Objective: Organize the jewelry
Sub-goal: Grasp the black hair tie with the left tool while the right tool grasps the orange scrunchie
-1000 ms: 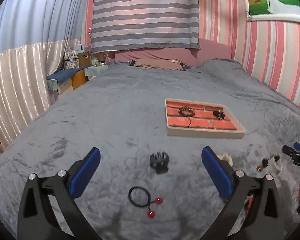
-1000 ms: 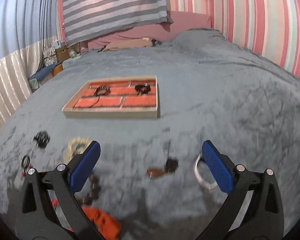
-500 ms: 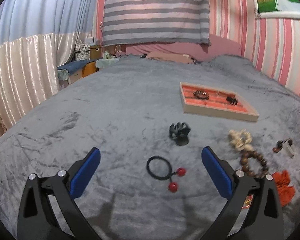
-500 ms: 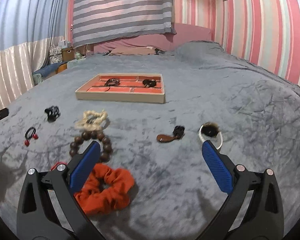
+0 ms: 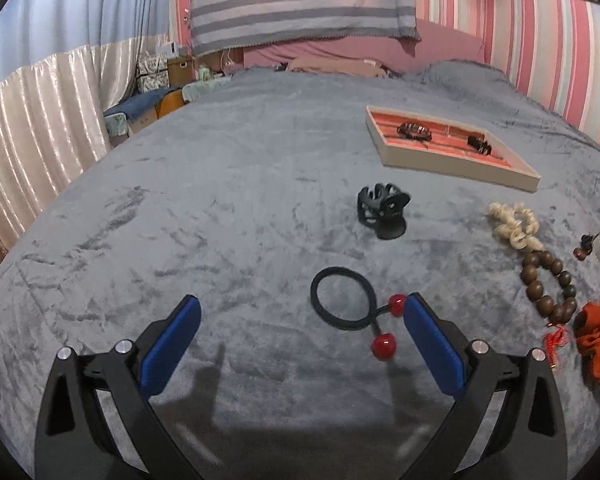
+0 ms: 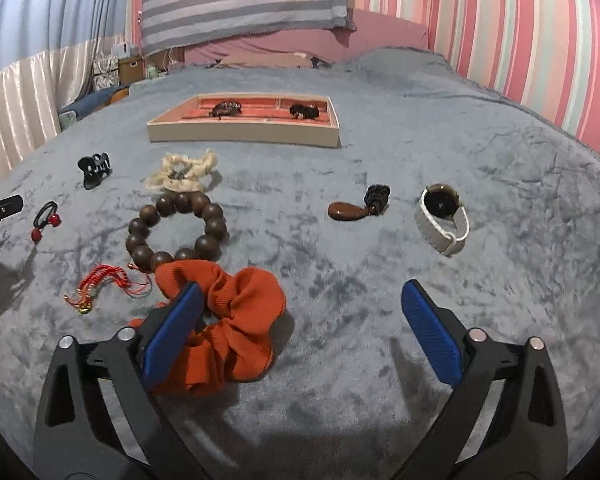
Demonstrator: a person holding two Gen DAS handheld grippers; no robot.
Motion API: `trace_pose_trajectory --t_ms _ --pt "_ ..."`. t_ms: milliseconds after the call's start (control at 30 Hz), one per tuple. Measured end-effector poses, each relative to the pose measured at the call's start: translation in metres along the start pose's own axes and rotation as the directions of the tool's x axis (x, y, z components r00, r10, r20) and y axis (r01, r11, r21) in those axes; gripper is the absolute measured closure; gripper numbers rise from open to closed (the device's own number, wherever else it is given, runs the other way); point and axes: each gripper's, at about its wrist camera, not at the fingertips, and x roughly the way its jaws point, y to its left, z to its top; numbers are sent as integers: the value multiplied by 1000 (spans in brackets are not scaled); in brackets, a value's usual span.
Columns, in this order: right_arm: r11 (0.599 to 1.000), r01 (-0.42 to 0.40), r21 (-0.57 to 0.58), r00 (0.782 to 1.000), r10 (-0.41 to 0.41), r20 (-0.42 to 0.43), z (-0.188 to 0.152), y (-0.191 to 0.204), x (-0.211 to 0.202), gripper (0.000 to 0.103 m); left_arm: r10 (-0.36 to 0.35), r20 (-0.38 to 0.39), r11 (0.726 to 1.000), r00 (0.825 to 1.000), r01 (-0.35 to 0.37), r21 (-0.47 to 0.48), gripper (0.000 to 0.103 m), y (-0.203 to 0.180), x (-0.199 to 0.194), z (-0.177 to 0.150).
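Note:
Jewelry lies scattered on a grey blanket. My left gripper (image 5: 300,316) is open and empty, just behind a black hair tie with red balls (image 5: 342,298); a black claw clip (image 5: 382,206) lies beyond it. My right gripper (image 6: 300,300) is open and empty, its left finger over an orange scrunchie (image 6: 236,316). Ahead lie a wooden bead bracelet (image 6: 176,228), a cream scrunchie (image 6: 182,170), a red cord charm (image 6: 100,284), a brown pendant (image 6: 350,208) and a white-strap watch (image 6: 442,216). The orange-lined tray (image 6: 244,132) holds two dark pieces.
The tray also shows in the left wrist view (image 5: 452,160), far right. The bed's left edge drops toward a satin curtain (image 5: 32,120) and boxes. Pillows (image 6: 260,60) and a striped cloth lie at the far end. The left gripper's tip (image 6: 0,210) shows in the right wrist view.
Both grippers have drawn back and lowered toward the blanket. The hair tie now sits between the left fingers' tips, and the orange scrunchie has come under the right gripper's left finger.

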Motion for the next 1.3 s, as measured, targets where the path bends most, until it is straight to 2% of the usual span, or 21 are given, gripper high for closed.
trace_pose_trajectory --t_ms 200,267,333,400,467,567,633,667,700,733,933,1100,1300 --pt "1000 -22 -4 997 21 -69 -2 0 19 24 -16 -74 1000 997 14 -17 5 5 27 2" --pt "1000 -23 -5 997 23 -76 -1 0 21 25 -25 -97 999 995 23 -27 11 7 36 4" --pt "1000 -30 -4 996 29 -88 -1 0 25 28 -51 -139 998 989 47 -33 29 8 48 4" --pt "999 -38 -1 994 38 -101 0 -1 28 31 -59 -182 998 982 54 -32 30 8 59 3" --pt "999 -44 -1 993 44 -109 1 0 31 35 -70 -179 997 981 66 -26 30 7 61 6" --pt "998 -66 4 991 66 -120 2 1 36 46 -83 -181 997 980 80 -24 33 8 67 9" --pt "997 -81 -3 990 80 -120 3 3 36 60 -89 -173 996 981 88 -15 47 7 67 11" --pt "996 -85 -11 989 83 -119 3 5 36 63 -80 -170 997 982 78 -14 50 6 67 11" --pt "996 -88 -24 990 84 -117 3 7 35 67 -78 -166 997 983 78 -11 57 5 66 11" --pt "995 -93 -29 989 89 -115 3 9 35 72 -107 -166 994 980 107 -9 75 4 64 10" --pt "992 -121 -23 986 118 -115 5 6 32 81 -117 -166 991 979 126 42 96 -8 60 7" --pt "989 -145 -19 984 143 -106 7 2 29 89 -125 -152 990 980 134 48 100 -11 55 7" --pt "986 -168 4 984 168 -56 10 -11 22 92 -129 -89 990 988 133 45 100 -15 33 6"
